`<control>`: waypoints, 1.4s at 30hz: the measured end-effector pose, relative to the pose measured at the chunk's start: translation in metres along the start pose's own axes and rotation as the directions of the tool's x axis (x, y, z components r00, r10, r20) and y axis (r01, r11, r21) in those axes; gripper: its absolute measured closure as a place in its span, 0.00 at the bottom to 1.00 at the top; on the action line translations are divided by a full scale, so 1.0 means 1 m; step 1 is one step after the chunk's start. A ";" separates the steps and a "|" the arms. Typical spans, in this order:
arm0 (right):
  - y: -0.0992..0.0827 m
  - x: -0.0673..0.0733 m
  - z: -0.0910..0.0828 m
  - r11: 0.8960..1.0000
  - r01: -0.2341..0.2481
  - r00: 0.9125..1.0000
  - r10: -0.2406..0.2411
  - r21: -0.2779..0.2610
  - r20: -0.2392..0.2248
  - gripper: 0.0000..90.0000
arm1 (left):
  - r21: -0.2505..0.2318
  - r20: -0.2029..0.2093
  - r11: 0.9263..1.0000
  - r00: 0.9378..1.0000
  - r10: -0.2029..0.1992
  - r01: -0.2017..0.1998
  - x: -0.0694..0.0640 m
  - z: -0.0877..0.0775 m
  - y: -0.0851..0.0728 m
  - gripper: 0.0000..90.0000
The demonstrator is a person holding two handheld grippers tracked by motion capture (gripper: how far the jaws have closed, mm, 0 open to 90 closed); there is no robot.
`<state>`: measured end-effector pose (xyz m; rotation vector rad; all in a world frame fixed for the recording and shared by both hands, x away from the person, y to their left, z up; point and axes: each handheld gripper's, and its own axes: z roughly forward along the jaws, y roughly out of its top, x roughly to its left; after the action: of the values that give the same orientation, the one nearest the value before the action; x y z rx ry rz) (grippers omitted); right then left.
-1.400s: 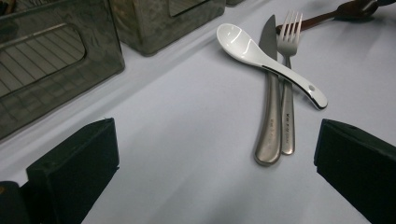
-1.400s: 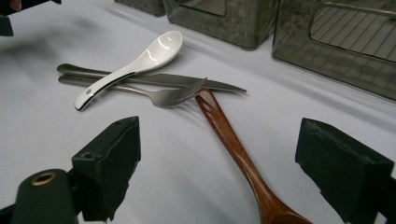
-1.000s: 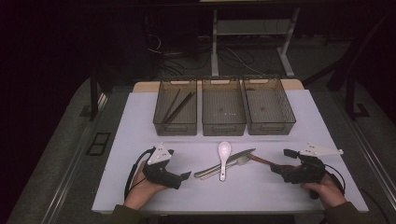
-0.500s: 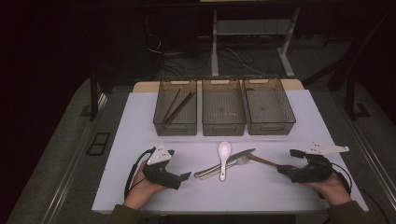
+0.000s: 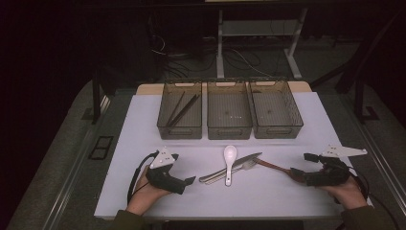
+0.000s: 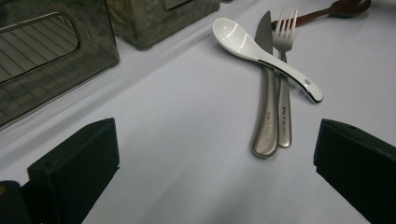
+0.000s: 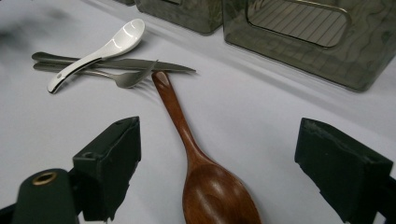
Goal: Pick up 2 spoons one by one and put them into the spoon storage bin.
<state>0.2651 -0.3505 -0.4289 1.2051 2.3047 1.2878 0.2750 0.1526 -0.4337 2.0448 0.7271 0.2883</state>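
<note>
Lying on the white table (image 5: 143, 124), the wooden spoon (image 7: 205, 186) points its handle at the fork (image 7: 119, 77), bowl between the right gripper (image 7: 219, 172)'s wide-open jaws; that gripper has drawn back toward the table's right edge. Left gripper (image 6: 215, 172) gapes, empty. Engraving on the knife (image 6: 266, 119) handle is unreadable.

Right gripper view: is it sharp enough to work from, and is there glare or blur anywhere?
Right gripper view: wooden spoon sharp, its bowl showing a soft sheen; top-left corner smeared. Left gripper view: crisp, with bright glare spots on the white spoon. High view: dim, room around the table nearly black, cutlery small.
</note>
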 end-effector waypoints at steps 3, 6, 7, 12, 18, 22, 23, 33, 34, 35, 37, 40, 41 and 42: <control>-0.001 -0.003 -0.002 1.000 -0.004 1.000 0.004 -0.003 0.007 0.16 | 0.002 0.001 1.000 1.000 0.001 -0.001 0.000 0.000 0.000 0.00; -0.003 -0.007 -0.004 1.000 -0.013 1.000 0.013 0.005 0.018 0.16 | 0.002 0.004 1.000 1.000 0.000 0.000 0.000 0.000 0.000 0.00; -0.003 -0.009 -0.005 1.000 -0.018 1.000 0.018 0.009 0.024 0.16 | 0.002 0.004 1.000 1.000 0.000 0.000 0.000 0.000 -0.001 0.00; -0.006 -0.016 -0.010 0.999 -0.027 0.999 0.026 0.022 0.031 0.19 | 0.000 0.005 1.000 1.000 -0.002 0.002 0.001 0.000 -0.001 0.00; -0.007 -0.017 -0.010 0.998 -0.027 1.000 0.026 0.054 0.006 0.25 | 0.002 0.005 1.000 1.000 -0.006 0.006 0.000 0.001 -0.001 0.00; -0.007 -0.016 -0.006 0.996 -0.019 1.000 0.021 0.093 -0.014 0.26 | 0.000 0.006 1.000 1.000 -0.002 0.002 0.001 0.000 -0.001 0.00; -0.008 -0.016 -0.006 0.995 -0.020 1.000 0.022 0.099 -0.019 0.27 | 0.000 0.006 1.000 1.000 -0.002 0.002 0.001 0.000 -0.001 0.00; -0.011 -0.015 -0.001 0.986 -0.030 0.998 0.038 0.164 -0.048 0.39 | 0.001 0.006 1.000 1.000 -0.003 0.003 0.000 0.001 0.000 0.00; -0.011 -0.016 -0.001 0.985 -0.027 0.998 0.036 0.170 -0.049 0.40 | 0.001 0.006 1.000 1.000 -0.003 0.003 0.000 0.001 0.000 0.00; -0.011 -0.016 -0.001 0.984 -0.027 0.998 0.036 0.176 -0.049 0.40 | 0.001 0.006 1.000 1.000 -0.003 0.003 0.000 0.001 0.000 0.00; -0.011 -0.015 0.000 0.984 -0.025 0.998 0.034 0.177 -0.049 0.43 | 0.000 0.006 1.000 1.000 -0.002 0.002 0.000 0.000 0.000 0.00; -0.012 -0.015 0.001 0.982 -0.016 0.998 0.027 0.190 -0.055 0.46 | -0.001 0.009 1.000 1.000 -0.001 0.001 -0.001 0.001 0.000 0.00; -0.012 -0.015 0.001 0.981 -0.014 0.998 0.026 0.193 -0.056 0.47 | -0.001 0.009 1.000 1.000 -0.001 0.001 -0.001 0.001 0.000 0.00; -0.013 -0.015 0.002 0.979 -0.014 0.998 0.026 0.202 -0.057 0.49 | -0.001 0.010 1.000 1.000 0.000 0.000 -0.001 0.001 0.000 0.00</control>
<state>0.2686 -0.3642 -0.4425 1.2700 2.5230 1.1323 0.2746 0.1513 -0.4335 2.0438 0.7214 0.2783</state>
